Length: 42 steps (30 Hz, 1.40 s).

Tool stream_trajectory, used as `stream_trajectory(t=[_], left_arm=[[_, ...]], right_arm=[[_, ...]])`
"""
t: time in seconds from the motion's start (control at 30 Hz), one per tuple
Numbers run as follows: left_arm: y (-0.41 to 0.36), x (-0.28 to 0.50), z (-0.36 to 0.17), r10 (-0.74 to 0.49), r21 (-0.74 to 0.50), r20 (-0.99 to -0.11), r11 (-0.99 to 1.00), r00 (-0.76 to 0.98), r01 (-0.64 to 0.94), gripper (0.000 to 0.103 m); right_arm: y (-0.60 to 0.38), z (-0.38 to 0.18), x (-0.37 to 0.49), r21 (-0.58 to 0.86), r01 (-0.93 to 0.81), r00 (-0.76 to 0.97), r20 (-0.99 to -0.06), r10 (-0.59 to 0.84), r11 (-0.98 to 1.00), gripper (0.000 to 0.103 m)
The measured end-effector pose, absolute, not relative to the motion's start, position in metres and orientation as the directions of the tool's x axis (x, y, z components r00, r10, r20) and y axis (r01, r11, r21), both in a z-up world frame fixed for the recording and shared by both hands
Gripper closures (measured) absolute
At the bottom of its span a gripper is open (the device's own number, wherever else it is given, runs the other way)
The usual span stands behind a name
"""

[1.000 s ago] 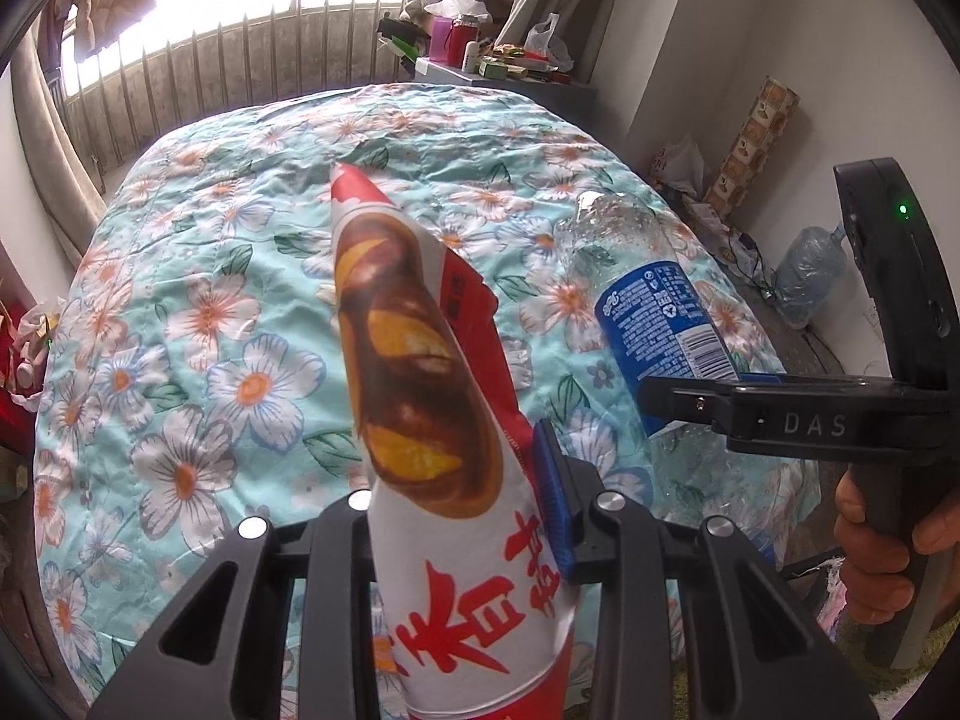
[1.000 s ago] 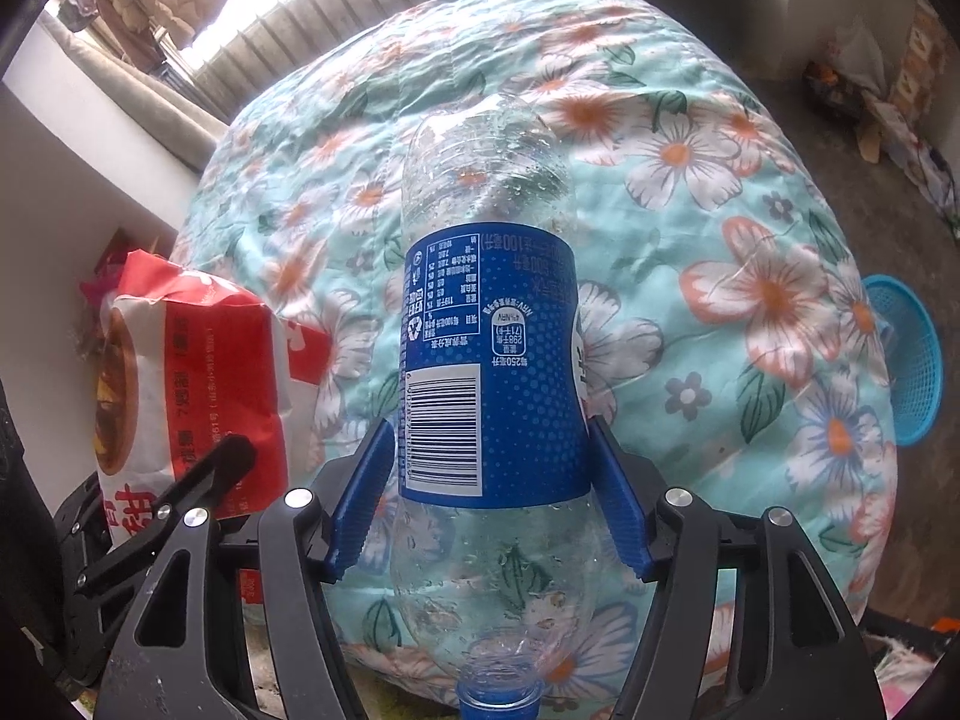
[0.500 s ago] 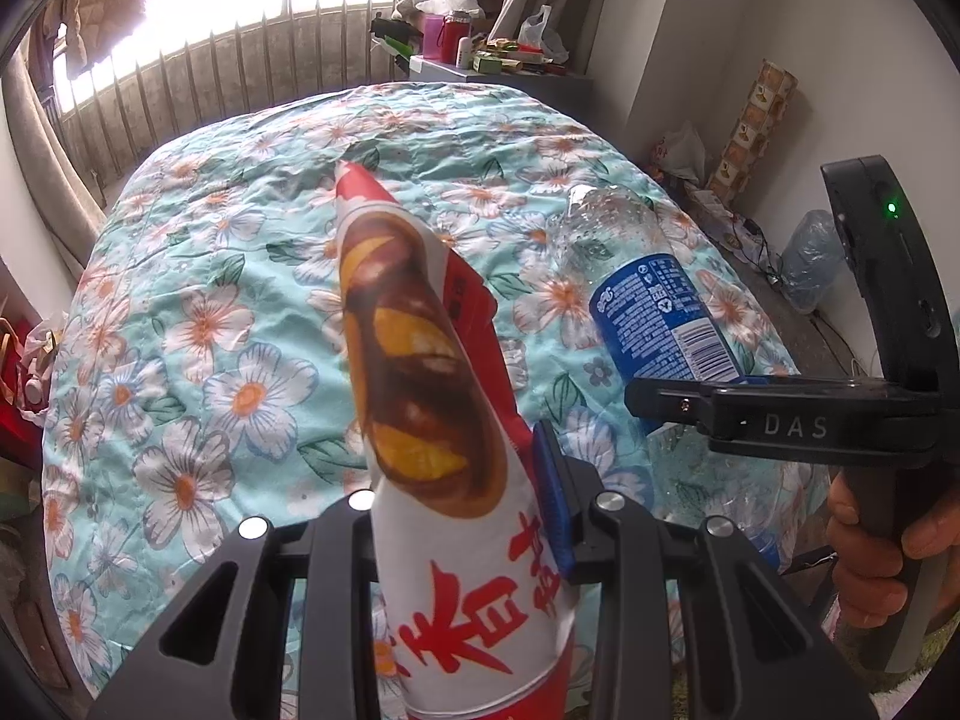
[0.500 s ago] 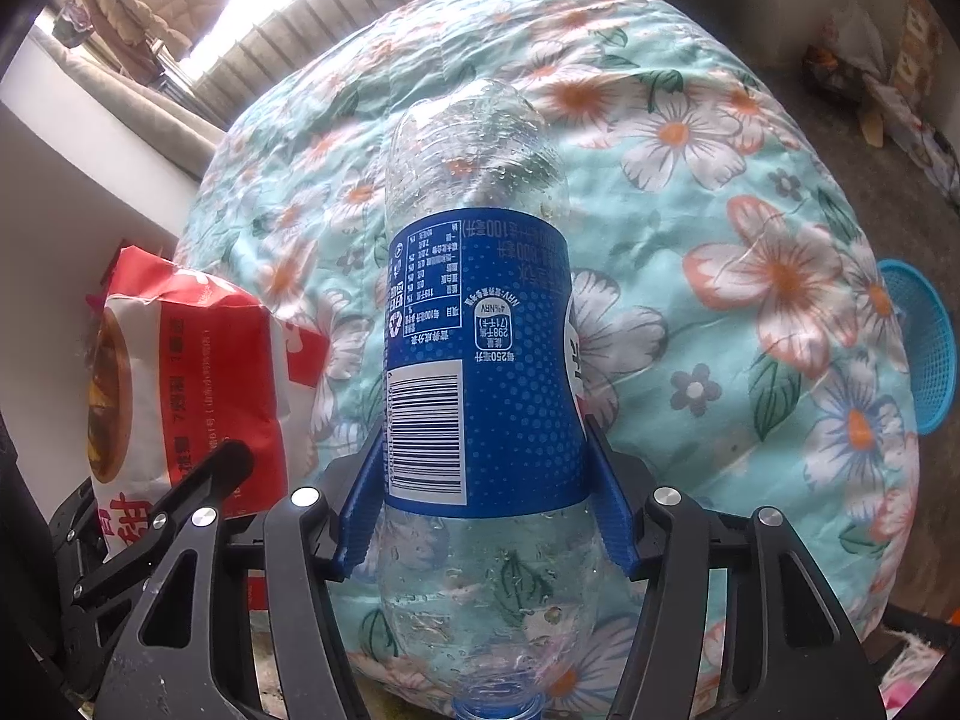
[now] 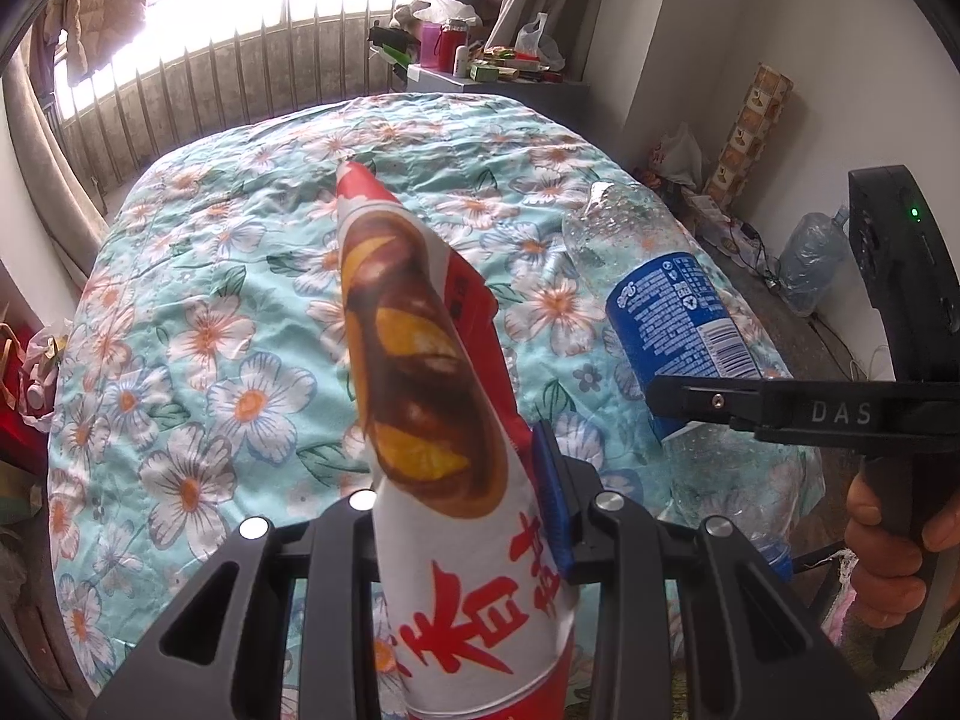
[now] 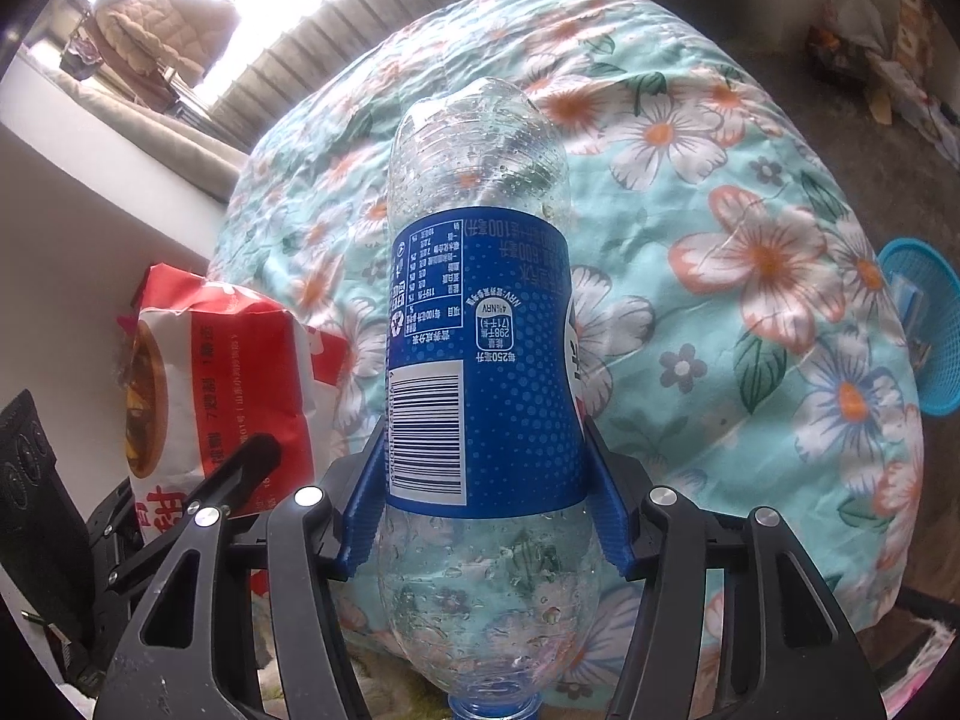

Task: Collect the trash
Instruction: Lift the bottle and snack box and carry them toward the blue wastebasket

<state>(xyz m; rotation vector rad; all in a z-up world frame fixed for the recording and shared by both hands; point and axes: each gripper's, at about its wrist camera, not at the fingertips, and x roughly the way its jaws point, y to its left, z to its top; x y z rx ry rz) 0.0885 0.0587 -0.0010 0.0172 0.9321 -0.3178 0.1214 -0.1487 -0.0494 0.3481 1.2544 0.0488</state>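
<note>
My left gripper point(image 5: 465, 516) is shut on a red and white snack bag point(image 5: 420, 372) that sticks up between its fingers. The bag also shows in the right wrist view point(image 6: 198, 384), at the left. My right gripper point(image 6: 480, 480) is shut on an empty clear plastic bottle with a blue label point(image 6: 480, 360), cap end toward the camera. The bottle point(image 5: 666, 324) and the right gripper point(image 5: 798, 414) show at the right of the left wrist view. Both are held above the near edge of a bed with a floral quilt point(image 5: 240, 312).
A blue plastic basket point(image 6: 918, 324) stands on the floor right of the bed. A large water jug point(image 5: 810, 264), a tall patterned box point(image 5: 744, 126) and bags line the right wall. A cluttered desk point(image 5: 480, 72) stands behind the bed by the barred window.
Both grippers have drawn back a little from the bed with their loads. The bed looks farther away and the grips are unchanged.
</note>
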Motion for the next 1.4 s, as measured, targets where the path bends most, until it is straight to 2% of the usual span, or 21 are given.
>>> stream_trajectory(t=[0.77, 1.1, 1.4], left_arm=[[0.043, 0.063, 0.024, -0.283, -0.089, -0.747, 0.939, 0.602, 0.331, 0.073], [0.016, 0.079, 0.045, -0.38, -0.073, -0.708, 0.878, 0.595, 0.473, 0.072], [-0.048, 0.108, 0.052, -0.461, -0.083, -0.74, 0.785, 0.49, 0.613, 0.072]], right_arm=[[-0.198, -0.005, 0.077, 0.34, 0.22, 0.44, -0.871, 0.218, 0.914, 0.048], [-0.218, 0.006, 0.059, 0.364, 0.295, 0.499, -0.847, 0.183, 0.883, 0.048], [-0.266, 0.005, 0.033, 0.471, 0.381, 0.566, -0.799, 0.202, 0.795, 0.048]])
